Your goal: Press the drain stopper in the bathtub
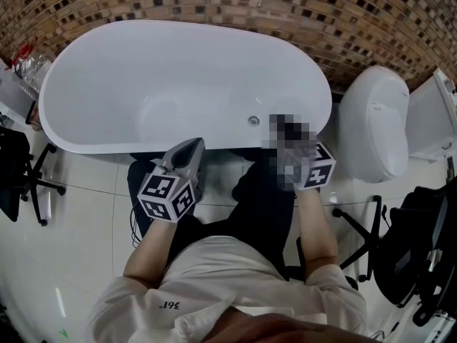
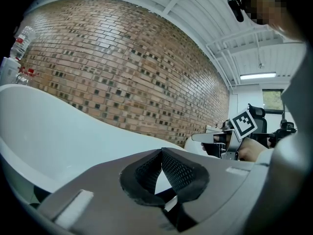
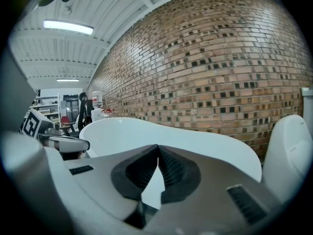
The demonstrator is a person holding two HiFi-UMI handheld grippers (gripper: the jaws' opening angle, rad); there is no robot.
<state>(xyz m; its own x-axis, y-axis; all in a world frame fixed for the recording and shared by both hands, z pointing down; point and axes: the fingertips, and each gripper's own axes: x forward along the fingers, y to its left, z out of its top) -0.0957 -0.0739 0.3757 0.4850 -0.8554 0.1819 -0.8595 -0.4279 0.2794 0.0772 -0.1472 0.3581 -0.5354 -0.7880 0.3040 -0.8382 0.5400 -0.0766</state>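
Brick wall (image 1: pixel 285 6) backed the white tub (image 1: pixel 178 63). Its small round metal stopper (image 1: pixel 253 120) sat low inside, toward the right end. It was likely stiff, sprung and slick, best pressed squarely on its centre. Left tool (image 2: pixel 161 152) and right tool (image 3: pixel 157 148) hung by the near rim, tips together, empty.

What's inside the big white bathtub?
Inside the bathtub I see smooth white walls and one small round metal fitting near the front edge, nothing else. The right tool covers a bit of that front edge, so what lies behind it is hidden.
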